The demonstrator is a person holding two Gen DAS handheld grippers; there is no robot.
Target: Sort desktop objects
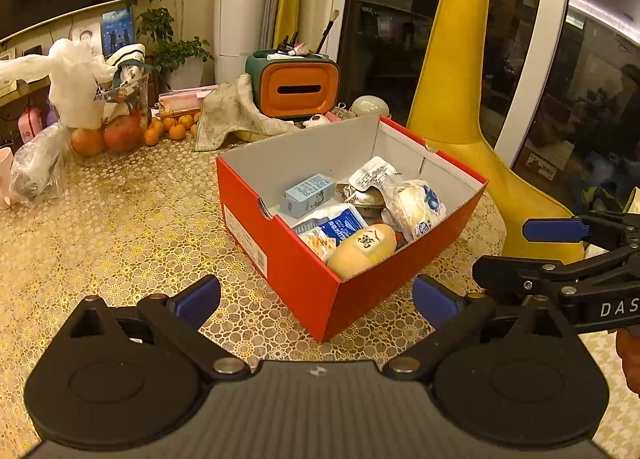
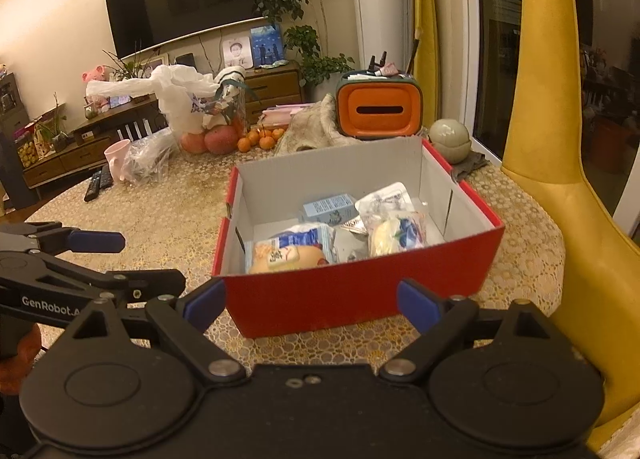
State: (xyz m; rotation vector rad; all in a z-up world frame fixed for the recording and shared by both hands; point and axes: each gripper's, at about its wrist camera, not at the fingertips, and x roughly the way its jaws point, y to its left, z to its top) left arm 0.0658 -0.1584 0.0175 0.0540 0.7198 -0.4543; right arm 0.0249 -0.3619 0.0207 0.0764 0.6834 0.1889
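A red cardboard box [image 1: 296, 279] [image 2: 360, 291] with a white inside stands on the table. It holds a small blue carton [image 1: 308, 195] [image 2: 328, 208], a blue-and-white snack bag [image 1: 340, 225] [image 2: 300, 239], a tan bottle with a label [image 1: 362, 249] [image 2: 286, 257], a wrapped bun [image 1: 418, 207] [image 2: 396, 235] and silver packets [image 1: 370, 175]. My left gripper [image 1: 316, 301] is open and empty, just in front of the box's near corner. My right gripper [image 2: 312, 305] is open and empty at the box's front wall. Each gripper shows in the other's view, at the side.
The table wears a gold lace-pattern cloth [image 1: 120, 227]. At the back stand an orange-green tissue holder [image 1: 294, 85] [image 2: 378, 109], a crumpled cloth [image 1: 232, 111], fruit [image 1: 120, 131], plastic bags [image 1: 36, 171], a pink mug [image 2: 118, 159] and remotes [image 2: 98, 183]. A yellow chair [image 2: 560, 179] is at right.
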